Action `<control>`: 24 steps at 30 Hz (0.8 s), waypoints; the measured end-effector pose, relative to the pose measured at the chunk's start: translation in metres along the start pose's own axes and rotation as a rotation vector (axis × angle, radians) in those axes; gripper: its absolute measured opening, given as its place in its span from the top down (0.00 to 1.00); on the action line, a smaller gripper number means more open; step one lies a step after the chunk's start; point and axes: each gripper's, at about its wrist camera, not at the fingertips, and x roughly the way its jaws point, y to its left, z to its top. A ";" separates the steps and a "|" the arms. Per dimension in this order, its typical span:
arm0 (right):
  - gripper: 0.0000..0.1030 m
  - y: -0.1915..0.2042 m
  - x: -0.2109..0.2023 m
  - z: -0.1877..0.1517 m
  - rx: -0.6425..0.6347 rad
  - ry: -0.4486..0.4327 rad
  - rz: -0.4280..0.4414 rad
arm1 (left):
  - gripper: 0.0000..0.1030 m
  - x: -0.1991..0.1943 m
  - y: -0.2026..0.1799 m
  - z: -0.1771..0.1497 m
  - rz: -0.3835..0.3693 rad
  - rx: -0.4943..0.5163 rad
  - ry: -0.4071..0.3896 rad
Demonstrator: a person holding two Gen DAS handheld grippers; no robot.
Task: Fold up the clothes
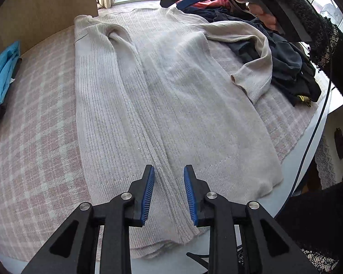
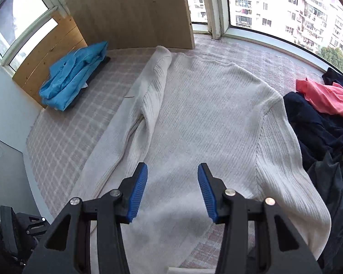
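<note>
Cream ribbed knit sweater (image 1: 162, 96) spread flat on pink checked blanket (image 1: 34, 137): 1 sleeve folded across the body, the other trailing toward dark clothes pile (image 1: 290, 68). Left hand-held gripper (image 1: 169, 196) and right hand-held gripper (image 2: 172, 191) above sweater, agape, holding nothing. Folding part-done.

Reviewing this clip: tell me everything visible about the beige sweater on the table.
The beige sweater is a ribbed knit, lying flat and lengthwise on the checked pink cloth, hem nearest the left gripper, neckline toward the window. One side and its sleeve are folded inward over the body; the other sleeve is spread out, draped onto the dark clothes pile, cuff bent back. Both grippers are open above it, holding nothing; the right gripper is over the upper body.
</note>
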 end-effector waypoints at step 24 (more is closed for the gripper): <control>0.70 -0.008 0.061 0.047 -0.062 0.053 0.071 | 0.71 0.019 0.031 0.018 0.039 -0.101 0.047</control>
